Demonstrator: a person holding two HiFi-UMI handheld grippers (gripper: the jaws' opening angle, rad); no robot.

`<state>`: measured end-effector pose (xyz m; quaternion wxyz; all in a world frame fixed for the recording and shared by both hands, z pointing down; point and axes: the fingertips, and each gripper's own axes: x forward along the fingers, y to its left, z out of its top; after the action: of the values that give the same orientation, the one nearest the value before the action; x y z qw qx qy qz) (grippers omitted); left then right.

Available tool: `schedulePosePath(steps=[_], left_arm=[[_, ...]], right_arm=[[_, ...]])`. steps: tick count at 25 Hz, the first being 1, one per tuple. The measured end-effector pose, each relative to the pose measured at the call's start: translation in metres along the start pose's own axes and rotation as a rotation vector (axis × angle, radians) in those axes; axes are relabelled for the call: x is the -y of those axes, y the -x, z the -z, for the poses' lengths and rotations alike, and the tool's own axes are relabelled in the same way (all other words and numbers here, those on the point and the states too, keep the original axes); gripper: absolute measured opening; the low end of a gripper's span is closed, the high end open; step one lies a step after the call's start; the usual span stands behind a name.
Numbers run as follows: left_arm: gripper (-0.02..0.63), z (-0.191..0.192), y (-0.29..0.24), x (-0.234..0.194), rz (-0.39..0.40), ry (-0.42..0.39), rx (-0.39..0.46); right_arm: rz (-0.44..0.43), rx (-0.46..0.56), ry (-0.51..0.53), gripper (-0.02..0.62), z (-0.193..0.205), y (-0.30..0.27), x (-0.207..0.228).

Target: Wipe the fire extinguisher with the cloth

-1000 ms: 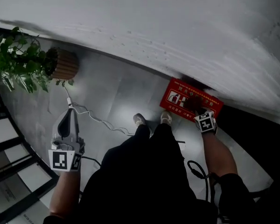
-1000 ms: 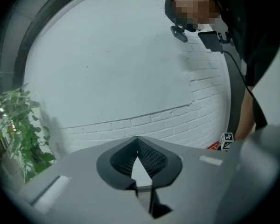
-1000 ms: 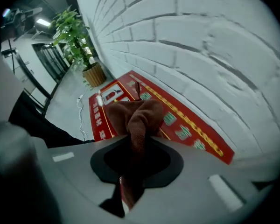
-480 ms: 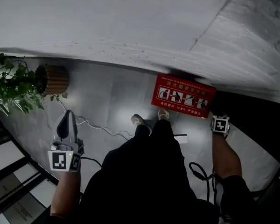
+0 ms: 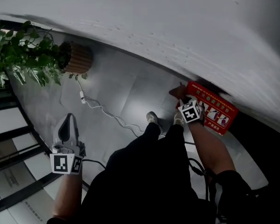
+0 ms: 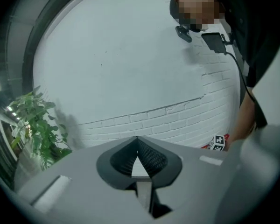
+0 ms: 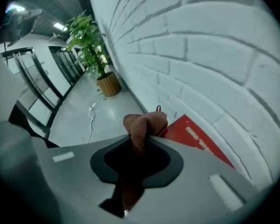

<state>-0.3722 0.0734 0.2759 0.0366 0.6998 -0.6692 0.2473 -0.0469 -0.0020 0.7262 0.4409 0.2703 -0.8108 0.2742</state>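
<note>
A red fire-extinguisher box (image 5: 216, 110) with white pictures on its lid lies on the floor against the white brick wall. My right gripper (image 5: 185, 101) hangs over the box's left end, shut on a bunched brown cloth (image 5: 178, 93). In the right gripper view the cloth (image 7: 143, 123) sticks out past the jaws, with the red box (image 7: 198, 136) just beyond it. No extinguisher body shows. My left gripper (image 5: 69, 119) is held out at the far left over bare floor, shut with nothing in it; in the left gripper view it (image 6: 137, 143) faces the brick wall.
A potted plant (image 5: 25, 55) in a ribbed brown pot (image 5: 78, 59) stands by the wall at the left. A white cable (image 5: 100, 108) with a plug trails across the grey floor. The person's shoes (image 5: 152, 118) stand before the box. Dark glass panels (image 5: 9, 139) run along the left.
My right gripper with the cloth has swept from the box's right end across to its left end. The head view has swung. The left gripper has stayed low at the left.
</note>
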Motion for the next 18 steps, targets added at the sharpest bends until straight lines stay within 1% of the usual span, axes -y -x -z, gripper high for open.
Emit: schedulePosePath(steps=[2, 3, 5, 7, 8, 10, 14, 16, 18], left_arm=[[0.000, 0.005, 0.013, -0.011, -0.040, 0.012, -0.012], [0.000, 0.009, 0.020, -0.013, -0.051, 0.014, -0.023], [0.000, 0.014, 0.027, -0.009, -0.053, 0.025, -0.037], [0.000, 0.015, 0.023, -0.002, -0.036, 0.056, -0.030], [0.000, 0.015, 0.019, 0.002, -0.022, 0.065, -0.025], [0.000, 0.011, 0.011, 0.009, 0.012, 0.059, -0.008], [0.000, -0.018, -0.015, 0.029, 0.101, 0.043, 0.078], [0.000, -0.025, -0.032, 0.039, 0.139, 0.029, 0.098], [0.000, -0.029, -0.049, 0.052, 0.183, -0.004, 0.111]], right_arm=[[-0.032, -0.078, 0.021, 0.058, 0.005, -0.019, -0.006], [-0.051, -0.097, 0.027, 0.058, 0.010, -0.023, -0.010], [-0.084, -0.118, 0.078, 0.058, 0.020, -0.023, -0.022], [-0.085, -0.129, 0.119, 0.058, 0.031, -0.018, -0.026], [-0.075, -0.128, 0.105, 0.058, 0.037, -0.014, -0.023], [-0.053, -0.119, 0.035, 0.058, 0.053, 0.001, -0.013], [0.000, -0.111, -0.084, 0.057, 0.107, 0.042, 0.018], [0.060, -0.109, -0.160, 0.057, 0.141, 0.069, 0.042], [0.137, -0.116, -0.249, 0.057, 0.181, 0.100, 0.067]])
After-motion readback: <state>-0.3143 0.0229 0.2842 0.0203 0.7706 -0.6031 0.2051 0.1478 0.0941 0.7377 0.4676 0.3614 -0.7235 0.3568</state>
